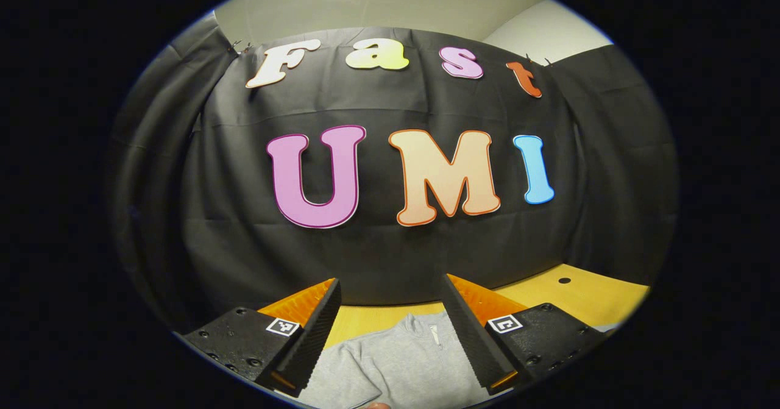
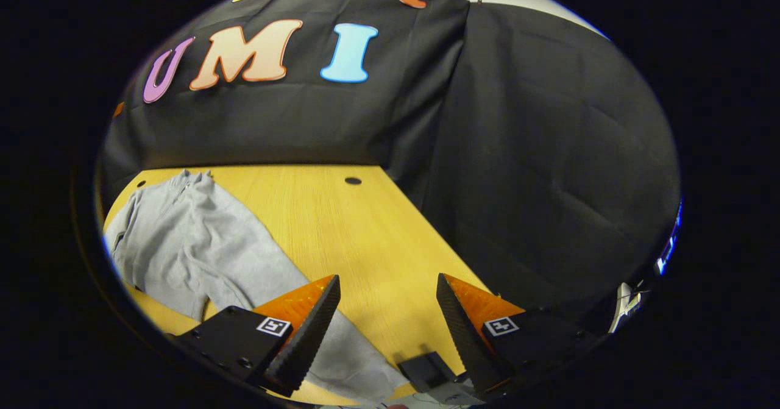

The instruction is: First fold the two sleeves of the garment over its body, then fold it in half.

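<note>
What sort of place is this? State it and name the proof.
Probably a staged recording booth, not a home: black cloth wall drapes around a bare wooden table, where a grey garment lies spread out. The left tool and the right tool are both open.

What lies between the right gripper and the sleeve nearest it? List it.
Nothing visible. The right gripper is open above the wooden table, and the grey garment lies flat with one sleeve running under the gripper's fingers. Only bare table lies between them.
</note>
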`<state>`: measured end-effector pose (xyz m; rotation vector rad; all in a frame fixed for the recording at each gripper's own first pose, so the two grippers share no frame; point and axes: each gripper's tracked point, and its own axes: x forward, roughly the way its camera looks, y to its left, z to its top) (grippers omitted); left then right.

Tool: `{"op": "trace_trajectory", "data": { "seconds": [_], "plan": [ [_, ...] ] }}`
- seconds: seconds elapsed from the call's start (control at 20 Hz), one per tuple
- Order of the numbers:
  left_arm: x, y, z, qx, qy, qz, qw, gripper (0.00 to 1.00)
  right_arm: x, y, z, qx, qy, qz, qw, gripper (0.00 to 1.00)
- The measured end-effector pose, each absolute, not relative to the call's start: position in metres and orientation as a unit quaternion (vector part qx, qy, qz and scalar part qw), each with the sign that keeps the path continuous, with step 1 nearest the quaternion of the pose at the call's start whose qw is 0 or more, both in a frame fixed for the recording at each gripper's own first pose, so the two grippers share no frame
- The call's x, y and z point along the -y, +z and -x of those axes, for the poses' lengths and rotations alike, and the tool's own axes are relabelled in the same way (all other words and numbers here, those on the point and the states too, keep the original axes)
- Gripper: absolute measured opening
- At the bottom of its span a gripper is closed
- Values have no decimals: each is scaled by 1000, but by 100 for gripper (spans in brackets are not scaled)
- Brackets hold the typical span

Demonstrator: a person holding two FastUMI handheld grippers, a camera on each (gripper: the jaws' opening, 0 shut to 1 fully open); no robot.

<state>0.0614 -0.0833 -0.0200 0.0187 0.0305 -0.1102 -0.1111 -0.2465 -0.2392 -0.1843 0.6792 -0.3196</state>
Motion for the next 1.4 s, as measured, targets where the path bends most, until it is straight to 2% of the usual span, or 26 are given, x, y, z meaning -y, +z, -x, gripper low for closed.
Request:
{"op": "trace_trajectory", "data": {
  "seconds": [0.25, 0.75, 0.85, 1.0, 1.05, 1.1, 1.2, 1.3, 1.35, 1.4],
  "plan": [
    [95, -24, -63, -22, -60, -15, 998, 95, 236, -294, 157, -416, -122, 65, 899, 100],
    [117, -31, -62, -35, -57, -24, 997, 100, 225, -349, 182, -502, -62, 44, 862, 100],
    [121, -29, -61, -34, -53, -27, 998, 100, 216, -354, 180, -517, -42, 22, 855, 93],
    [125, -29, -58, -36, -42, -30, 998, 100, 210, -360, 178, -527, -39, -26, 848, 47],
    [128, -28, -56, -37, -39, -30, 998, 95, 208, -355, 176, -526, -43, -39, 849, 32],
    [130, -30, -54, -39, -36, -30, 998, 95, 206, -358, 175, -525, -42, -49, 849, 16],
    [132, -34, -50, -46, -28, -29, 998, 95, 205, -356, 174, -525, -39, -73, 847, 7],
    [130, -35, -44, -50, -17, -30, 998, 96, 201, -355, 170, -524, -39, -102, 845, 7],
    [127, -32, -43, -46, -11, -29, 998, 100, 200, -352, 166, -524, -40, -115, 843, 7],
    [124, -32, -40, -44, -6, -27, 999, 95, 199, -348, 160, -522, -44, -126, 842, 7]
  ]
}}
